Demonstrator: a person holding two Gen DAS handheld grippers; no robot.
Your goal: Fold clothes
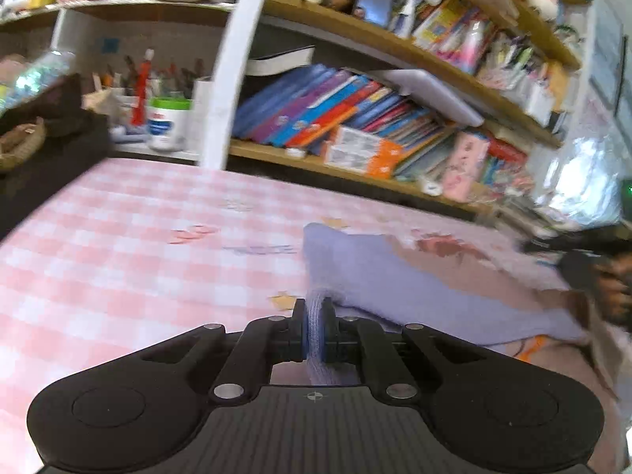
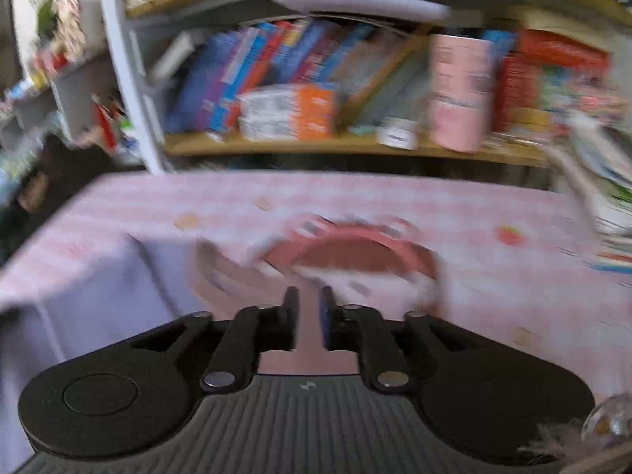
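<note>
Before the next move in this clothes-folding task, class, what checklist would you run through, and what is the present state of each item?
1. Left gripper grips the lilac knit garment: ok, a bunched ribbed edge is pinched between its jaws.
2. Right gripper has hold of cloth: cannot tell; pink fabric shows in the gap between its jaws, but the picture is blurred.
3. Garment lies flat: not ok, it is rumpled and one part is lifted.
4. Free room on the pink checked tablecloth: ok, bare cloth left of the garment.
5. Both grippers apart: ok, the right one sits at the left view's far right edge.
</note>
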